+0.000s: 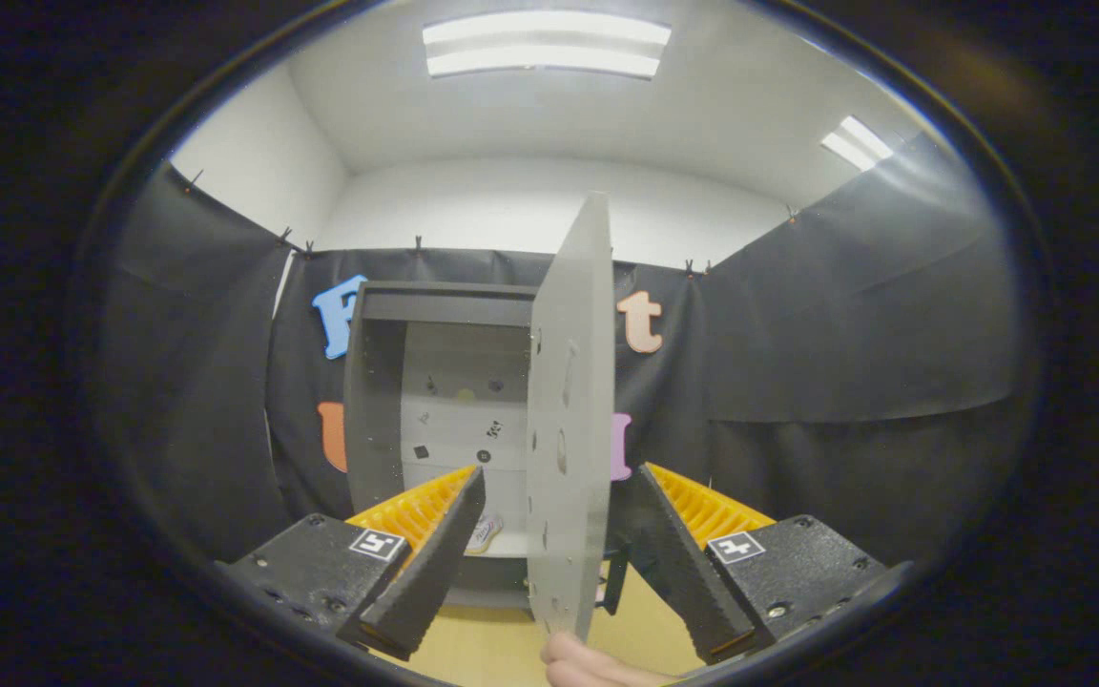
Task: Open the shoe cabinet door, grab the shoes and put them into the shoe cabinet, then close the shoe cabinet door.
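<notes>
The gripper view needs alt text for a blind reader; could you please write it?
The cabinet door stands open, edge-on between the open hand-held gripper's fingers. A fingertip touches its bottom edge; a shoe sits inside.

The gripper [559, 496] carries two wedge-shaped fingers [435, 553] with ribbed sides on grainy, screw-studded blocks [321, 572], each block bearing a square black-and-white marker [377, 544].

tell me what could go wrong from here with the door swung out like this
The cabinet door stands edge-on between the open claw fingers, touching neither; a sideways drift could knock it.

A person's fingers sit at the door's bottom edge, so closing the claw might pinch them.

The shoe in the shoe cabinet looks near the shelf front and might block closing.
</notes>
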Tool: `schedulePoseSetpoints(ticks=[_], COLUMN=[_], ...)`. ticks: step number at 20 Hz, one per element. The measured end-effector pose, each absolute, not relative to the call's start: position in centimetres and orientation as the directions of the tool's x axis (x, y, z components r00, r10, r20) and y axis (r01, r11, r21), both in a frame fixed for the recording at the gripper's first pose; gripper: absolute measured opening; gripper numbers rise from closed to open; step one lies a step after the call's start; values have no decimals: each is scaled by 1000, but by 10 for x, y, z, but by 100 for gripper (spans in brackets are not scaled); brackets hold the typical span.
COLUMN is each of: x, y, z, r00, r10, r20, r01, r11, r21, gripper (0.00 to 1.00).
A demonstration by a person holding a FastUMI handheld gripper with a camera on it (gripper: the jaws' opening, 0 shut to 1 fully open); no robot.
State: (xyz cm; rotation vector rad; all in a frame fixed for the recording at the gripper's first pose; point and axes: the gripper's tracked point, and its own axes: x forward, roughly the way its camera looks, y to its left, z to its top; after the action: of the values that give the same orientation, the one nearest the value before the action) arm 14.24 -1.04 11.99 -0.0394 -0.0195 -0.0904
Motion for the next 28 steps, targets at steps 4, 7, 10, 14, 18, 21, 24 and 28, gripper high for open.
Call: schedulePoseSetpoints(ticks=[4,7,10,14,18,21,24,28], x=[115,94,83,92,124,149,179,204], y=[-66,-89,-120,-161,-198,-217,-232,-230], z=[122,116,101,82,53,32,19,2], r00=[989,991,990,985,974,965,965,966], r10=[-148,-132,-138,-154,-166,-174,-161,-151], r20=[16,-12,-41,-84,-153,-196,-207,-208], r01=[149,129,133,144,149,162,147,139], r11=[986,985,984,983,982,984,986,988], r21=[-79,-117,-117,-114,-117,-77,-79,-70], gripper=[100,100,100,100,100,100,100,100])
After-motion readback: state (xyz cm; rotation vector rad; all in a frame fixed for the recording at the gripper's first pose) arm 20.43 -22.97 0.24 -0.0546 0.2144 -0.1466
